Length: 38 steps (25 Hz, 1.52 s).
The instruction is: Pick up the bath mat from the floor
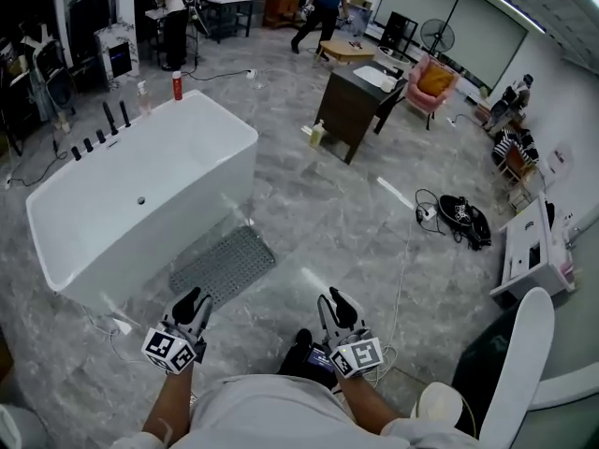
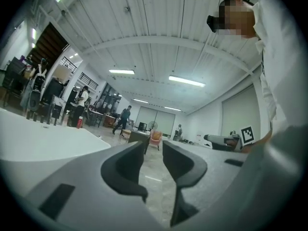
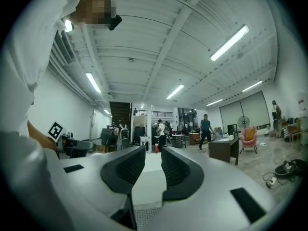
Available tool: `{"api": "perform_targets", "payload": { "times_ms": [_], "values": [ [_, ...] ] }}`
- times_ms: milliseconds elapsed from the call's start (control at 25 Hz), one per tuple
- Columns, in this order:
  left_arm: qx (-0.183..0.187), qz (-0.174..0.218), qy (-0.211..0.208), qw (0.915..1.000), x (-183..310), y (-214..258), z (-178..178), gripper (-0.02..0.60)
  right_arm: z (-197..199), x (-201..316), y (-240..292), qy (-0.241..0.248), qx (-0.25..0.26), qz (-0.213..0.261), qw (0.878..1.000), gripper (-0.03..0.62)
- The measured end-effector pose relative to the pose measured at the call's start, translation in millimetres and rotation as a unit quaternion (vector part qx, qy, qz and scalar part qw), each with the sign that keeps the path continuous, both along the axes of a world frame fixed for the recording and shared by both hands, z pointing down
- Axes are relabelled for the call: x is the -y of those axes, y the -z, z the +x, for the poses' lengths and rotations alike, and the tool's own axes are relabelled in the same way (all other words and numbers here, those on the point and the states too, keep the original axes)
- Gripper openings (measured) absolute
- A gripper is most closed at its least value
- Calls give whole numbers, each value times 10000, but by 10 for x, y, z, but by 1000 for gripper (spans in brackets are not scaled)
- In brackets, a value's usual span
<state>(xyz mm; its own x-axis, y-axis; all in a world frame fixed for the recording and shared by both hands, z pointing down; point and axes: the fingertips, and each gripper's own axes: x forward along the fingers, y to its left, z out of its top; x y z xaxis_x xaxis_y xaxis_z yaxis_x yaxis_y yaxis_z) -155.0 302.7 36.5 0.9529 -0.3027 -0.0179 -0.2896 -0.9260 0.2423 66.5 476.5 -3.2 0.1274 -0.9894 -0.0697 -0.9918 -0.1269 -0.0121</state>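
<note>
Grey floor [image 1: 309, 223], bath mat [image 1: 223, 265] beside bathtub [image 1: 178, 204]

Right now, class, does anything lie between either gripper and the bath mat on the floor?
Nothing visible does. The bath mat lies beside the bathtub, with only bare floor between it and the open, empty left gripper and right gripper.

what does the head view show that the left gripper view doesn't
Only the head view: the grey bath mat lying flat on the floor beside the white bathtub, and a black bag with cables. Only the left gripper view: the ceiling's strip lights, and a close look along the left tool, jaws apart with nothing between them. Both: that bathtub, the red bottle, the dark desk and the pink chair.
</note>
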Motion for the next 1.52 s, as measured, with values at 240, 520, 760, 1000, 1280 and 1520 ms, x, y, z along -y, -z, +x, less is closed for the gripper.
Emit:
{"api": "perform_targets", "payload": {
  "times_ms": [240,520,760,1000,1280,1520],
  "values": [
    [126,140,618,9979,399,105,298,126,557,611,-101,569,208,24,9982,118],
    [287,34,1682,9853,862,262,781,126,1291,1559,2,1662,256,123,9857,118],
    [476,111,2452,9683,987,457,987,126,1699,2225,43,2559,333,116,9661,118],
    [659,-105,3218,9445,990,556,755,126,1638,2766,52,3187,589,89,9460,118],
    [626,-392,3827,9209,1084,229,451,126,1268,3169,-328,3713,836,-360,9240,118],
    [543,-727,3928,9151,1798,149,-203,126,691,3840,-265,3673,931,-888,9211,118]
  ]
}}
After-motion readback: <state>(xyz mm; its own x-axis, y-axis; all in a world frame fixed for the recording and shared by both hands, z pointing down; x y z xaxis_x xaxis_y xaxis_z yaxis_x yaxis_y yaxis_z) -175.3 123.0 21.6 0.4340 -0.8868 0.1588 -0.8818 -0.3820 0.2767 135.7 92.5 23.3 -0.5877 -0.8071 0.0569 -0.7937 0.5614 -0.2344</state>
